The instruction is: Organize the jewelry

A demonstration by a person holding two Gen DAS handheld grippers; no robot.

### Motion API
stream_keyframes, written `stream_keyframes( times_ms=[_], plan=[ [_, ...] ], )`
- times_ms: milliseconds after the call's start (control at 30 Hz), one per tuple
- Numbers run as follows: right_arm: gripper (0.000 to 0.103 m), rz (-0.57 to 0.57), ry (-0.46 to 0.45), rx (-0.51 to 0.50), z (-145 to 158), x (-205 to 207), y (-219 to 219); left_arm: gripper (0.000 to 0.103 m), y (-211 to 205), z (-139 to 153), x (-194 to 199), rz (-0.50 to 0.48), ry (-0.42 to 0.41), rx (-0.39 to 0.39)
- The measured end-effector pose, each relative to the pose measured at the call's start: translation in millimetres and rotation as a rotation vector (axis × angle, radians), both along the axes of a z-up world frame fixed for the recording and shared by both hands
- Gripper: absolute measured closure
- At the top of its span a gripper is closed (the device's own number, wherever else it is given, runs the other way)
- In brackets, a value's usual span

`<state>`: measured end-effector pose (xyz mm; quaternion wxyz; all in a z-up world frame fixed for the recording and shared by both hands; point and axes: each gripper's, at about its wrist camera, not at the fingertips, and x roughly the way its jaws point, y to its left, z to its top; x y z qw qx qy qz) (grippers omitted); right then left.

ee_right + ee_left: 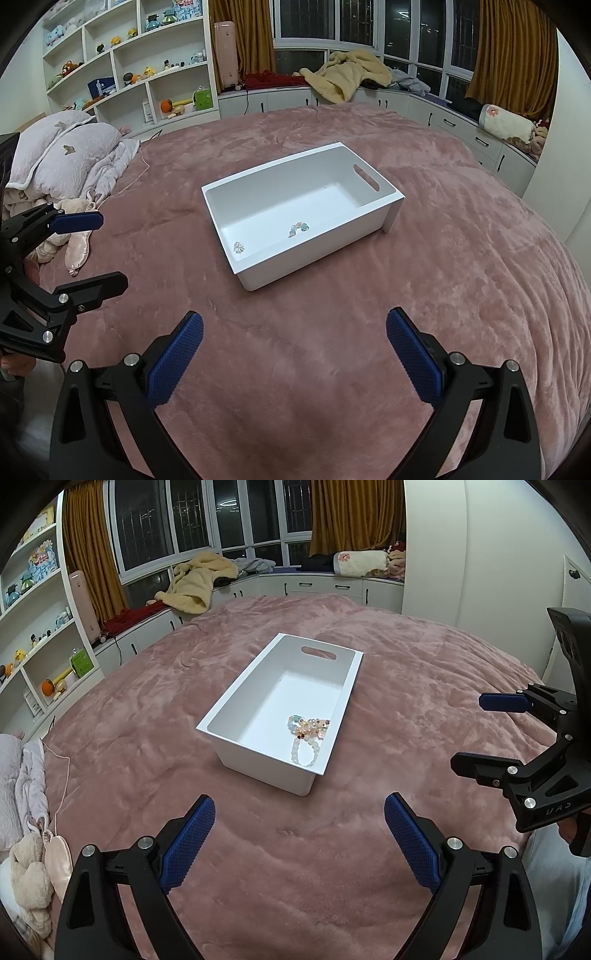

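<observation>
A white plastic bin (229,709) with a handle slot stands on the pink bed blanket; it also shows in the right wrist view (255,181). Beaded bracelets (308,734) lie in its near right corner; in the right wrist view only parts of them (298,229) show above the bin's near wall. My left gripper (299,842) is open and empty, short of the bin. My right gripper (294,354) is open and empty, also short of the bin. Each gripper shows in the other's view, the right one (480,734) and the left one (99,251).
The pink blanket (295,867) covers the whole bed. Pillows and a crumpled quilt (70,158) lie at the head of the bed with plush toys (33,878). White shelves (140,62), a window bench with clothes (351,74) and a wardrobe surround the bed.
</observation>
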<state>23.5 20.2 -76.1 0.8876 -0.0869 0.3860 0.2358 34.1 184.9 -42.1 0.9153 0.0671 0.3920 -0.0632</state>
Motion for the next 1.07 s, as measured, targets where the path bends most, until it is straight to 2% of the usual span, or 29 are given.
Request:
stream_keyframes(
  times_ms=[1067],
  plan=[
    [0.005,0.005,0.006,0.007,-2.3,-1.4,2.6,0.009,4.0,-5.5,2.6,-0.008,0.0,0.0]
  ],
)
